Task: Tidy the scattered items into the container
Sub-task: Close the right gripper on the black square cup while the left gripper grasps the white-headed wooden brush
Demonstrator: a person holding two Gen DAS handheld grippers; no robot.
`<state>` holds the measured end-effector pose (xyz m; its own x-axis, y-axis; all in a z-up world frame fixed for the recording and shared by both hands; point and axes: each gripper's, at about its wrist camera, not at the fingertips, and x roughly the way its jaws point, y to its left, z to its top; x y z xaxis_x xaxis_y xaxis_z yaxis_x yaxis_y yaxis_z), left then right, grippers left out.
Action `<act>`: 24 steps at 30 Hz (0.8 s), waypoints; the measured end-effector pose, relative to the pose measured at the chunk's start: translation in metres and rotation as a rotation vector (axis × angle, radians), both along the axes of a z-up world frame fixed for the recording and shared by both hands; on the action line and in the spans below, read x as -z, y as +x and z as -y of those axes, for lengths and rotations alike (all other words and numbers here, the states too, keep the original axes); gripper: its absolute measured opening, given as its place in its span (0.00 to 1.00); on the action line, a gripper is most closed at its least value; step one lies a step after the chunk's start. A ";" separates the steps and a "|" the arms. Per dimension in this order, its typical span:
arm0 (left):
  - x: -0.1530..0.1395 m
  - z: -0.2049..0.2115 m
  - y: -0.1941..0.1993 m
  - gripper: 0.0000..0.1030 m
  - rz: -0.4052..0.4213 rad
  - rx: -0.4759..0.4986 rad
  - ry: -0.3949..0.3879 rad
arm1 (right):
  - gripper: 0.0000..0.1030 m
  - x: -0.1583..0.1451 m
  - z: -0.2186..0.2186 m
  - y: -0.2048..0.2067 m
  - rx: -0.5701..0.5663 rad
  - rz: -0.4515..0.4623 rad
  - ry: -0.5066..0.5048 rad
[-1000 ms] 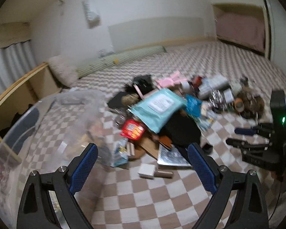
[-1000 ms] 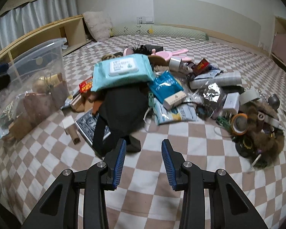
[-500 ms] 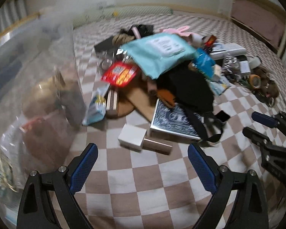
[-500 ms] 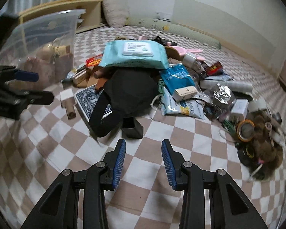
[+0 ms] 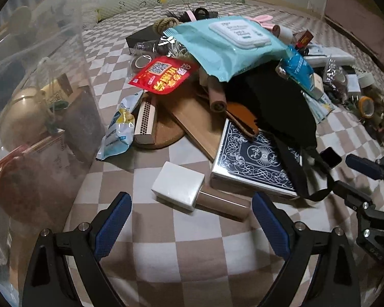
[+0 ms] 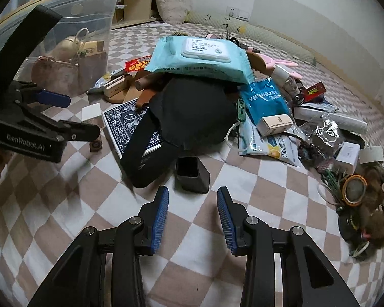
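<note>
Left hand-held gripper (image 5: 189, 225) hangs spread wide and empty just short of the white box (image 5: 178, 185), which lies flat on the checked bed cover (image 5: 192, 255). To take it cleanly, I would straddle its short sides and keep clear of the brown tube (image 5: 224, 204) touching its right edge. Right hand-held gripper (image 6: 192, 211), parted and empty, sits near the black cup (image 6: 192, 171). Left of the white box stands the clear container (image 5: 38, 128), already partly filled.

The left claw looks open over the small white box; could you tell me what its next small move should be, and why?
Probably ease the left claw down to straddle the white box: its jaws stand wide and empty, the box lies just ahead, and the clear container is close beside it.
</note>
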<state>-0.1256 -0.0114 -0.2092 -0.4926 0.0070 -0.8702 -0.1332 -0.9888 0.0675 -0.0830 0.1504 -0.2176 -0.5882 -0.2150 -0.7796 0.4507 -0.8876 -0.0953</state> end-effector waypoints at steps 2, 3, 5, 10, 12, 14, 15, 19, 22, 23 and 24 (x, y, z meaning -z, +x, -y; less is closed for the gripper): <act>0.002 -0.001 -0.001 0.93 0.002 0.006 -0.008 | 0.38 0.002 0.001 -0.002 0.002 0.005 -0.003; 0.003 -0.002 -0.001 0.93 0.002 0.009 -0.012 | 0.38 0.002 0.001 -0.003 0.004 0.008 -0.006; 0.005 -0.004 -0.002 0.94 0.001 0.012 -0.022 | 0.38 0.004 0.002 -0.004 0.006 0.015 -0.012; 0.006 -0.006 -0.002 0.95 -0.010 0.010 -0.084 | 0.38 0.005 0.002 -0.004 0.012 0.025 -0.024; 0.006 -0.002 -0.001 0.95 -0.014 -0.008 -0.105 | 0.38 0.004 0.001 -0.004 0.012 0.025 -0.026; 0.007 0.004 0.000 0.95 -0.002 -0.033 -0.108 | 0.38 0.003 0.001 -0.004 0.012 0.025 -0.031; 0.007 0.008 0.000 0.95 0.008 -0.047 -0.102 | 0.38 0.002 0.001 -0.004 0.012 0.026 -0.035; 0.009 0.024 0.005 0.95 0.045 -0.097 -0.071 | 0.38 0.000 0.000 -0.007 0.013 0.034 -0.056; 0.008 0.027 0.008 0.95 0.048 -0.103 -0.071 | 0.38 -0.001 0.001 -0.011 0.010 0.039 -0.065; 0.008 0.028 0.008 0.95 0.048 -0.103 -0.068 | 0.38 0.000 0.002 -0.012 0.009 0.041 -0.069; 0.008 0.029 0.008 0.95 0.051 -0.104 -0.062 | 0.38 0.000 0.003 -0.013 0.008 0.044 -0.071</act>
